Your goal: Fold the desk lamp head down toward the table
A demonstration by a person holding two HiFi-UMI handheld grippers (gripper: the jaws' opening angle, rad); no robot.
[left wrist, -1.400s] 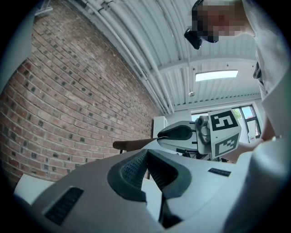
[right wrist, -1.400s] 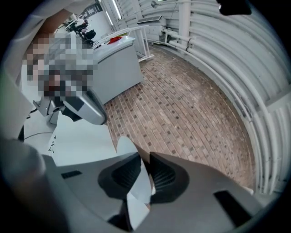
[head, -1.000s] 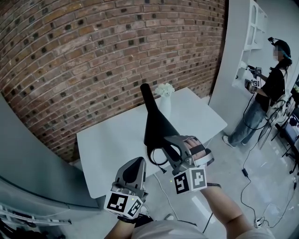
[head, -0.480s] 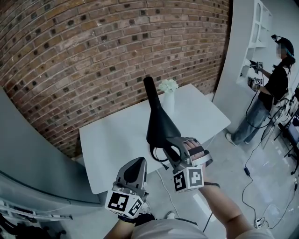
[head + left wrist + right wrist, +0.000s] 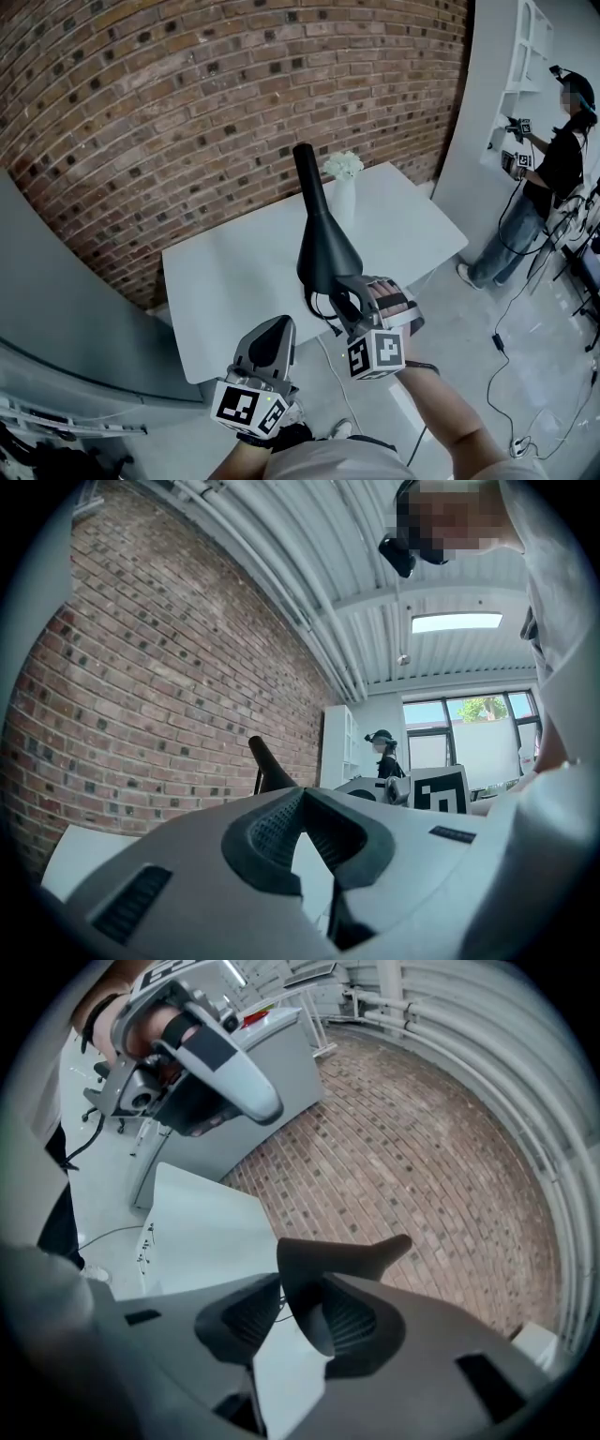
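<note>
Black desk lamp head (image 5: 324,246) stood tilted at the centre of the frame, over the white table (image 5: 225,281), its narrow neck pointing up. Just below it, the right gripper (image 5: 341,292) had its jaws around the lamp's wide end; they had just been opening and stood loosely apart. At lower left, the left gripper (image 5: 279,323) had its jaws together, holding nothing.

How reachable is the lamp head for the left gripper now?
Probably yes: the left gripper points toward the lamp head with nothing between them, though the right gripper, its jaws just opened further, straddles the wide end.
</note>
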